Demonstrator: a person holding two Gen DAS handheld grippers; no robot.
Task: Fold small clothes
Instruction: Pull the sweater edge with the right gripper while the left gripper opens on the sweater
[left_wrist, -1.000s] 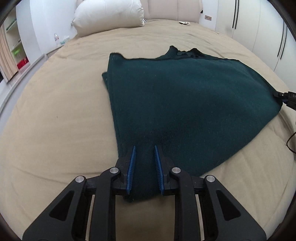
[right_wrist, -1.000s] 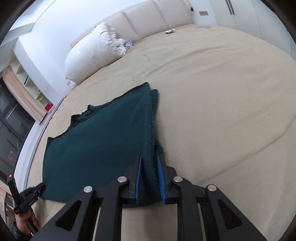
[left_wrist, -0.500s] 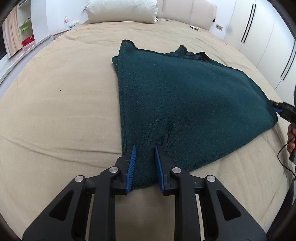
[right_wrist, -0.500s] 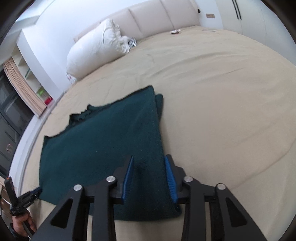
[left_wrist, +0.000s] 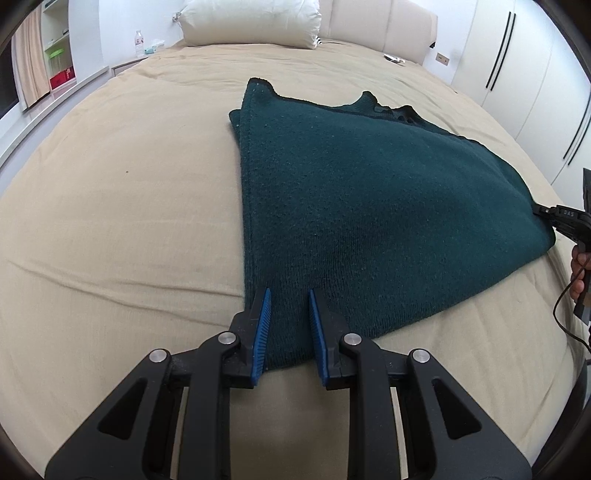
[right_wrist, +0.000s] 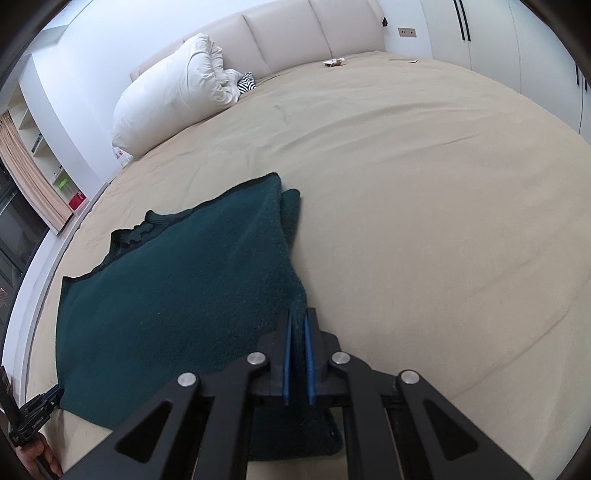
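**Lying on a beige bed: one dark green knitted garment, held at two corners**

Surface: wide bed under a beige sheet (left_wrist: 122, 206), lightly creased. Padded cream headboard (right_wrist: 295, 40) at the far end, with a plump white pillow (right_wrist: 173, 92) against it and a small black-and-white striped item (right_wrist: 246, 82) tucked beside the pillow. White wardrobe doors (left_wrist: 524, 70) with dark vertical handles along one wall; open shelving (left_wrist: 55, 55) holding green and red items along the other. Clear plastic bottle (left_wrist: 139, 38) on a low ledge near the pillow.

Task item: dark green knitted garment (left_wrist: 369, 206), spread flat on the sheet, one side edge doubled over.

Tools: left gripper (left_wrist: 289, 325), blue pads set a little apart on the garment's near corner, with knit bunched between them. Right gripper (right_wrist: 297, 350), jaws having just closed, now nearly together and pinching a thin fold at the opposite near corner.

Hard to make out: small objects (right_wrist: 333, 62) far up the bed, too small to identify. Only fingertips (left_wrist: 580, 273) of the hand bearing the right gripper show at the left-wrist view's edge, with a dark cable. The garment's underside is hidden.

Containers: none discernible beyond the shelving.
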